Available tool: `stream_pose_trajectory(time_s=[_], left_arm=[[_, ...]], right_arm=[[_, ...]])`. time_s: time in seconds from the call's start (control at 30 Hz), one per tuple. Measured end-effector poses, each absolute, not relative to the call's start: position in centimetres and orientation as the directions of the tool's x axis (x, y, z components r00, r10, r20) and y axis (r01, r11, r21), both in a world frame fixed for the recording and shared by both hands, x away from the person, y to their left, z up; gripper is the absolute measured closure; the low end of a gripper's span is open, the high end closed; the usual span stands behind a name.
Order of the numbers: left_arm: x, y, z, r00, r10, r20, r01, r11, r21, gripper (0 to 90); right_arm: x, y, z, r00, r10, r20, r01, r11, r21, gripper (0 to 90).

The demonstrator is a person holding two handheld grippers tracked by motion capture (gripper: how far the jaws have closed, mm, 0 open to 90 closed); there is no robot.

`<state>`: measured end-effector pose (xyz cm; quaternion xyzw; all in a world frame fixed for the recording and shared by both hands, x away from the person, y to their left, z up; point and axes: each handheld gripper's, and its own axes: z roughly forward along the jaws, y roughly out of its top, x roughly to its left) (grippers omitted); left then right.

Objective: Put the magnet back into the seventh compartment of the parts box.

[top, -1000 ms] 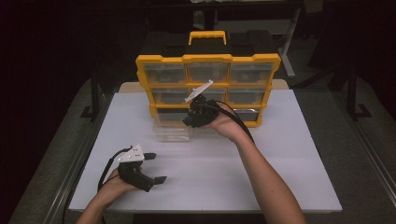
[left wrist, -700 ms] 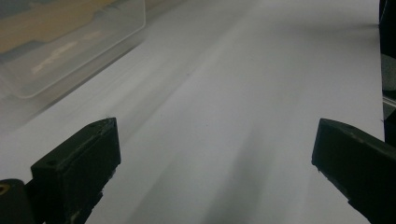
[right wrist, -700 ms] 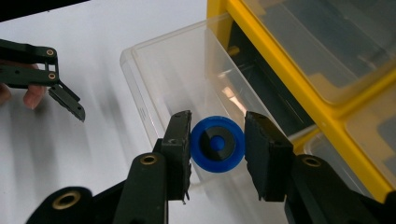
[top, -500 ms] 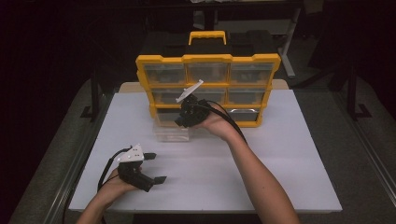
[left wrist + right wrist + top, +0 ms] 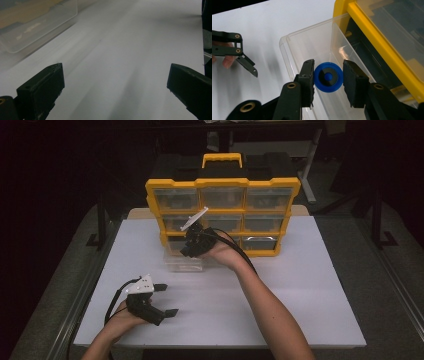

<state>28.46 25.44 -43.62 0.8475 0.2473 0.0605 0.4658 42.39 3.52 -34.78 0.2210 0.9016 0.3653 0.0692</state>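
My right gripper is shut on a blue disc with a dark centre, holding it over a clear plastic drawer. In the high view the right gripper hangs above that drawer, which is pulled out at the bottom left of the yellow organiser. My left gripper rests low near the table's front left, open with nothing between its fingers. In the left gripper view the left gripper spans bare white table, with the drawer at the upper left.
The organiser has several clear drawers and a yellow handle on top. It stands at the back of the white table. The other gripper's jaw reaches in left of the drawer. Dark floor surrounds the table.
My right hand has carried the blue disc leftward and slightly down, from the organiser's middle to above the pulled-out drawer. The left hand has stayed put.
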Motion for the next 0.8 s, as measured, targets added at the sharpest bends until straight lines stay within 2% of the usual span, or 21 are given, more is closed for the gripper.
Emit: stream_pose_trajectory(time_s=[0.67,0.73,0.8], left_arm=[[28.4,25.4,-43.6,0.871,0.473,-0.129,0.362,-0.443,0.82,0.7],[28.4,25.4,-43.6,0.872,0.473,-0.128,0.362,-0.445,0.819,0.7],[28.4,25.4,-43.6,0.871,0.473,-0.128,0.362,-0.444,0.82,0.7]], right_arm=[[43.4,4.6,-36.2,-0.899,0.434,0.055,0.355,0.65,0.672,60.8],[43.3,4.6,-36.1,-0.892,0.446,0.069,0.373,0.643,0.669,60.2],[43.4,4.5,-36.2,-0.895,0.441,0.066,0.367,0.643,0.672,55.9]])
